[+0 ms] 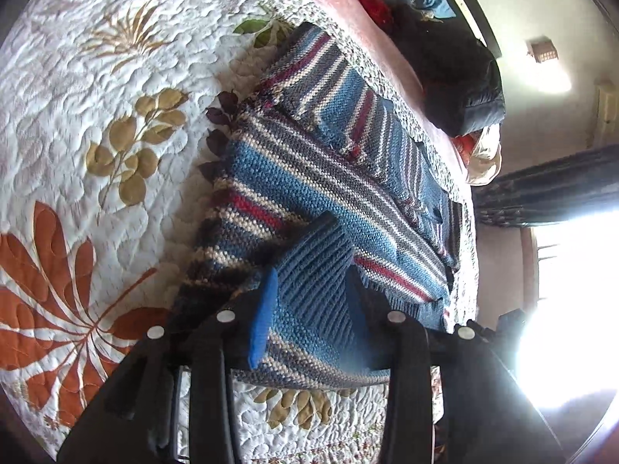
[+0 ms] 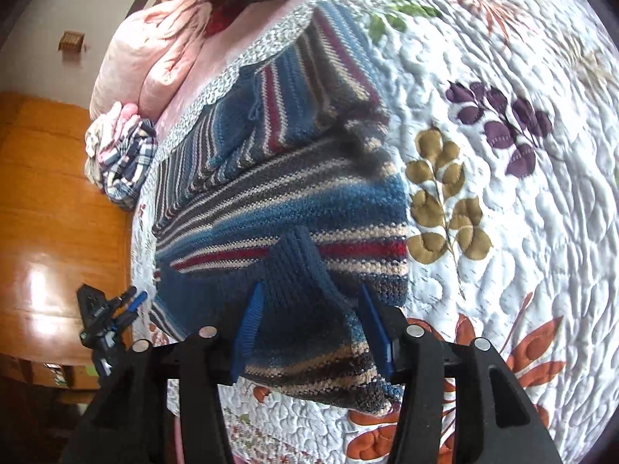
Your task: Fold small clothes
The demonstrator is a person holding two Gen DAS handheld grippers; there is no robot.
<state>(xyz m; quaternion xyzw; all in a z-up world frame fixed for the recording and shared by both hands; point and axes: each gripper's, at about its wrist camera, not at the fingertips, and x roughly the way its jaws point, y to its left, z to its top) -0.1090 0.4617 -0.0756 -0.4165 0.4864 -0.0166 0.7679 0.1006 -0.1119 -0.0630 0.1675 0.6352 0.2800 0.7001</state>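
Both tongs [image 1: 309, 309] [image 2: 309, 324] pinching sweater [image 1: 329, 178] hem.

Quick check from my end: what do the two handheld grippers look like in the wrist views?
Both match: the left gripper and right gripper have black angular plastic arms with round silver pins at the joints and flat bright-blue ribbed fingers. No cables, markings, hands or sleeves show.

window [image 1: 572, 309]: blown out | sweater [image 2: 278, 201] far sleeve: blurred, shadowed

Floral quilted bed [image 1: 77, 123] under striped knit sweater [image 1: 309, 178].
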